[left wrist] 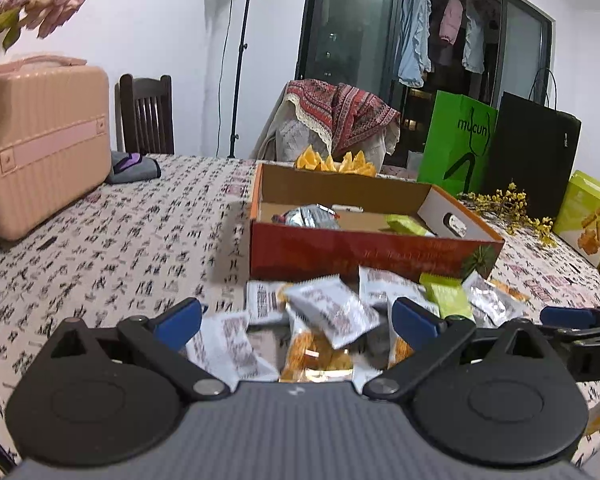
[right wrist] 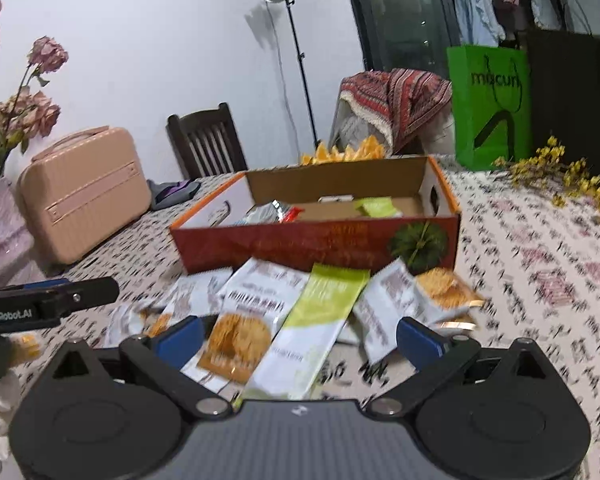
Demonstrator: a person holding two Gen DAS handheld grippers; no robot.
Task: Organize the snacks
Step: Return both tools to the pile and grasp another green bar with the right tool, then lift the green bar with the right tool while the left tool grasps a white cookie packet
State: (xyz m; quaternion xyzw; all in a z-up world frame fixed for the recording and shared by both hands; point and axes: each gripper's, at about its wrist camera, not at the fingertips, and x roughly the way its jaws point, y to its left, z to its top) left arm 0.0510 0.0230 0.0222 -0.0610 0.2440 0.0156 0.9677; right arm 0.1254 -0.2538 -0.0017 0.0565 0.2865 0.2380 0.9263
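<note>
Snacks (right wrist: 284, 320) lie between open right claw (right wrist: 300, 334) fingers.

Both wrist cams sit low behind own fingers, facing fwd across the tablecloth (left wrist: 120, 240), close to the snack pile (left wrist: 332, 312), sharing the cardboard box (right wrist: 316, 240); right cam apparently further right.

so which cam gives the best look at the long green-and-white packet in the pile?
Right wrist: the green-and-white packet lies unobstructed on top of the pile, full length, between the open fingers. Left wrist shows only part of a green packet behind white packets, possibly the same one.
</note>
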